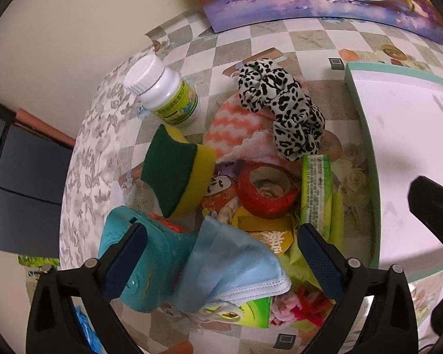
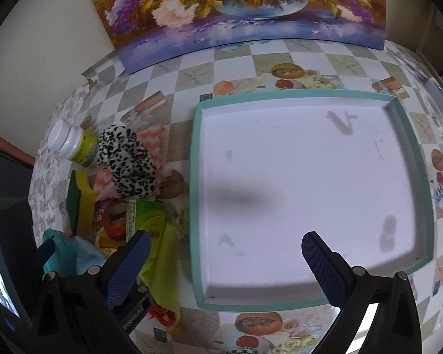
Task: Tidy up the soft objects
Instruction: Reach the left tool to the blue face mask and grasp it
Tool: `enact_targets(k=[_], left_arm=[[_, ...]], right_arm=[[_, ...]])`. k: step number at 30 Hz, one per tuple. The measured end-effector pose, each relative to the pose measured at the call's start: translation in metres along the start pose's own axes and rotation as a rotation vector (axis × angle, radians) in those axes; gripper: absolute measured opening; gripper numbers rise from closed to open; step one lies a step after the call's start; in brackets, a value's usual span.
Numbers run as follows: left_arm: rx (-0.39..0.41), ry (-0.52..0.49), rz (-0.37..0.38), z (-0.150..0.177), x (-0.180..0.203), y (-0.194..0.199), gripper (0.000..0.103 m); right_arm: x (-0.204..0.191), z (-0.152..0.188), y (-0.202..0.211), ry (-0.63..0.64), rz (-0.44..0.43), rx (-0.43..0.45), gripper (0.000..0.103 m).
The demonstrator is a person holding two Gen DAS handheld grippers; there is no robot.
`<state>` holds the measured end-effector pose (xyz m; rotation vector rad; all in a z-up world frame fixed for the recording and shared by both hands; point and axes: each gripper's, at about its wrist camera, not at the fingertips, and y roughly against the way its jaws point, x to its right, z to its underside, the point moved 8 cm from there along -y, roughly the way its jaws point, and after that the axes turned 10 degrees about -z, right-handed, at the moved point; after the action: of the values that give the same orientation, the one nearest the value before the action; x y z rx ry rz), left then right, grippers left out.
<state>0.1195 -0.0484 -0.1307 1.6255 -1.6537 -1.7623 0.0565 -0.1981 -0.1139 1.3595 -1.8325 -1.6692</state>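
1. Two grippers are seen above a checkered tablecloth (image 2: 174,67); the left gripper (image 1: 221,262) is held with its jaws spread wide over a heap of items at the lower centre of the left wrist frame, nothing being clamped.
2. Between those jaws a light blue cloth (image 1: 236,265) is draped, with a teal pouch (image 1: 150,268) touching it on the left and partly covered by the left finger.
3. A green-and-yellow sponge (image 1: 177,174) is shown tilted at mid-frame, just beside a red tape roll (image 1: 265,190) and a green packet (image 1: 316,188).
4. Toward the upper centre a black-and-white spotted scrunchie (image 1: 283,103) is seen lying on an orange-and-white zigzag cloth (image 1: 236,126), with a white bottle (image 1: 165,94) leaning at the upper left.
5. A pink-and-red fuzzy item (image 1: 295,306) is visible at the bottom, near the right finger; what it is cannot be told.
6. The right gripper (image 2: 224,268) is shown with its jaws apart and holding nothing, at the bottom of the right wrist frame over a teal-rimmed white tray (image 2: 195,177).
7. The tray's floor is marked by faint smudges and a dark shadow; the heap is seen just beside its left rim.
8. A floral painting (image 2: 236,8) is propped along the top of the frame.
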Motion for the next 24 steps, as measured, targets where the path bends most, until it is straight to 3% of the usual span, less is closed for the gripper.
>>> enact_targets(k=[7,10,11,12,15,18,24], left_arm=[[0.04,-0.044,-0.034,0.005,-0.003,0.003,0.086],[0.056,-0.047,-0.037,0.004,-0.004,0.004,0.074],[0.059,-0.05,-0.024,0.003,-0.003,0.004,0.065],[0.048,-0.049,0.006,0.004,-0.001,0.003,0.054],[0.013,-0.048,0.077,0.008,0.007,-0.003,0.039],[0.01,-0.039,0.086,0.007,0.006,-0.007,0.028],[0.02,0.022,0.111,0.002,-0.003,-0.006,0.02]], right_arm=[[-0.002,-0.001,0.005,0.007,0.01,0.024,0.103],[-0.003,-0.001,0.004,0.006,-0.006,0.023,0.103],[-0.004,-0.001,0.004,0.008,-0.008,0.025,0.103],[-0.004,-0.002,0.005,0.01,-0.007,0.026,0.103],[-0.004,-0.003,0.006,0.006,-0.016,0.035,0.103],[-0.005,-0.004,0.007,0.001,-0.032,0.04,0.103],[-0.011,-0.005,0.006,0.028,-0.046,0.051,0.103]])
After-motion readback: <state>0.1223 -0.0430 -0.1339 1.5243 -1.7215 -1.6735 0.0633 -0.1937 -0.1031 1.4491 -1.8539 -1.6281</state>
